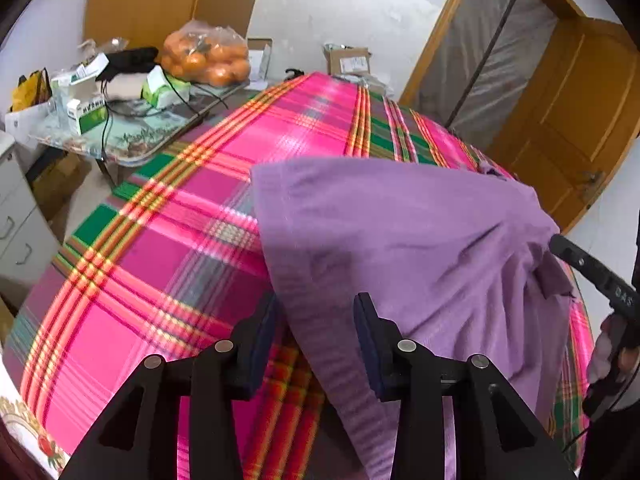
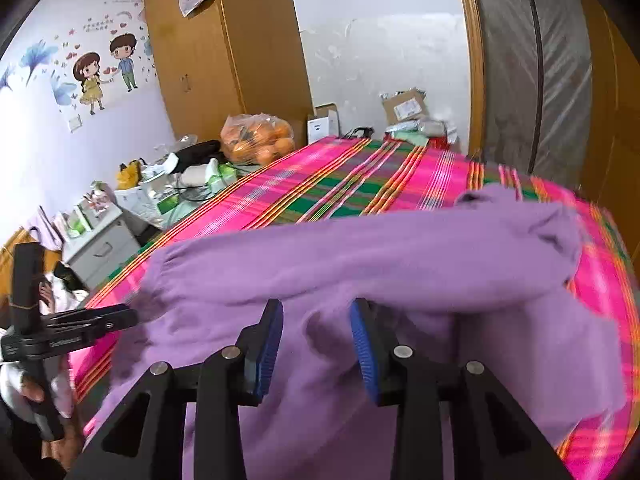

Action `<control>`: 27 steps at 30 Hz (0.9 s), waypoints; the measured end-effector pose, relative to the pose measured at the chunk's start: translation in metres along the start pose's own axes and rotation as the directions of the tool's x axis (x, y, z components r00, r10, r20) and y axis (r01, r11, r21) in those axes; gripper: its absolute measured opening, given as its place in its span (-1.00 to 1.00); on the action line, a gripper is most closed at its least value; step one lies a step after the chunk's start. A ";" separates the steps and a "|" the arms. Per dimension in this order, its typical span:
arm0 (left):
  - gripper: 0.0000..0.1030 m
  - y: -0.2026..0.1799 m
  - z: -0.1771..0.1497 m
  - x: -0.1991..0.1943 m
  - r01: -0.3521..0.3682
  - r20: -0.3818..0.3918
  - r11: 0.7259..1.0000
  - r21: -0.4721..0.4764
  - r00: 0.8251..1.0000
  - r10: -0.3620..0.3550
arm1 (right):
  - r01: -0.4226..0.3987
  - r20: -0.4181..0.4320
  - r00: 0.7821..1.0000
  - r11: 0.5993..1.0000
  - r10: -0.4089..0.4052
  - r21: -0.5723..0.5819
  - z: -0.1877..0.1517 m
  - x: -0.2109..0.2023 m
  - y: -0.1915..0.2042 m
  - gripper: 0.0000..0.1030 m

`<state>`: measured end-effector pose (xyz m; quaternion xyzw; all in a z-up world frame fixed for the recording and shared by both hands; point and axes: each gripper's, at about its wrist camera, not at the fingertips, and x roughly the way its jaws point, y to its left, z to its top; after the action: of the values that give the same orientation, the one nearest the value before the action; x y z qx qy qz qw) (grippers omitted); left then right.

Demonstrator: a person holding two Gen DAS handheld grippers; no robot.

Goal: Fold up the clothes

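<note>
A purple long-sleeved garment (image 1: pixel 400 232) lies spread and partly bunched on the pink plaid bedspread (image 1: pixel 160 264). My left gripper (image 1: pixel 316 304) is open over the garment's near left edge, and the cloth's border runs through the gap between its fingers. In the right wrist view the garment (image 2: pixel 360 256) has a sleeve laid across it. My right gripper (image 2: pixel 316 306) is open there, its blue pads (image 2: pixel 362 344) standing apart above purple cloth. The right gripper's tip (image 1: pixel 554 240) touches gathered cloth at the right side. The left gripper's tip (image 2: pixel 134 316) meets the garment's left hem.
A cluttered side table (image 1: pixel 132 136) left of the bed holds a bag of oranges (image 1: pixel 208 56), boxes and cables. A white drawer unit (image 2: pixel 100 244) stands nearby. Cardboard boxes (image 2: pixel 404 106) sit past the bed's far end. A wooden door (image 1: pixel 560 120) is at right.
</note>
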<state>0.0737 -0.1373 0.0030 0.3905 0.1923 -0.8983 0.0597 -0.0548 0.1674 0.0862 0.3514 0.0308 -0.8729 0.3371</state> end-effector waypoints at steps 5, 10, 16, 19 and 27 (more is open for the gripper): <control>-0.20 -0.005 -0.008 0.001 -0.005 -0.002 1.000 0.010 1.000 0.005 | -0.017 -0.027 0.999 0.998 0.019 0.052 -0.027 -0.012 -0.002 -0.30; -0.16 -0.011 -0.010 0.000 -0.009 -0.006 1.000 0.014 1.000 0.010 | -0.046 -0.072 0.996 0.995 0.052 0.084 -0.052 -0.019 -0.003 -0.27; -0.16 -0.013 -0.013 -0.001 -0.013 -0.006 1.000 0.018 1.000 0.013 | -0.081 -0.095 0.992 0.996 0.085 0.048 -0.067 -0.024 0.007 -0.22; -0.16 -0.018 -0.016 -0.002 -0.026 -0.005 0.999 0.030 1.000 0.026 | -0.089 -0.103 0.990 0.994 0.095 0.062 -0.070 -0.021 0.009 -0.22; -0.16 -0.026 -0.023 -0.006 -0.056 0.003 0.996 0.072 0.998 0.055 | -0.120 -0.091 0.988 0.991 0.125 0.059 -0.074 -0.020 0.021 -0.21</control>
<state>0.0867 -0.1044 0.0009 0.3971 0.1487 -0.9029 0.0705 0.0129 0.1841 0.0475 0.4023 0.0017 -0.8335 0.3788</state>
